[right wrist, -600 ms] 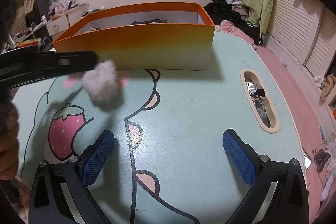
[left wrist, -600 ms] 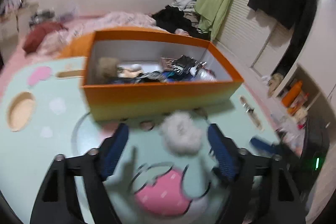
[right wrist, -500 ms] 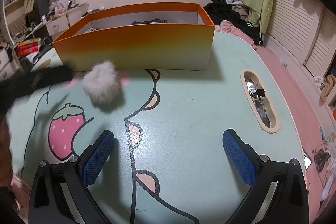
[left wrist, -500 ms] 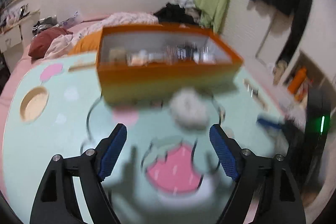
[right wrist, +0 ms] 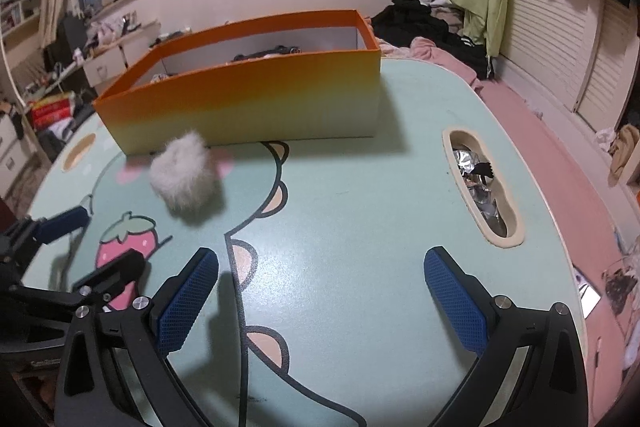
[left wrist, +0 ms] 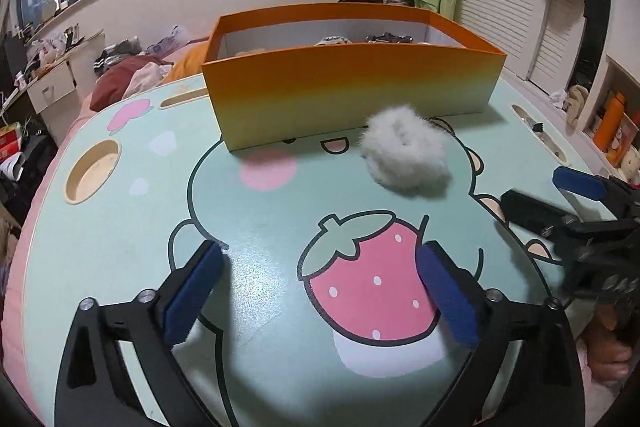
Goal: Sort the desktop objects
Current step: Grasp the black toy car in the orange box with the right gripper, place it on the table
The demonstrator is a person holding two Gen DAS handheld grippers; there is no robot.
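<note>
A white fluffy pom-pom lies on the mint cartoon-print table, just in front of the orange box, which holds several small items. My left gripper is open with nothing between its blue pads, hovering over the strawberry print short of the pom-pom. My right gripper is open and empty over the table's middle, right of the pom-pom. Each gripper shows at the edge of the other's view: the right gripper and the left gripper.
A round cup hole is cut into the table at the left. An oblong slot at the right holds foil scraps. Clothes, bedding and shelves surround the table, and a hand holds the right gripper.
My left gripper has pulled back and down from the box, so the pom-pom now sits farther ahead. The right gripper has drawn back a little and turned slightly left.
</note>
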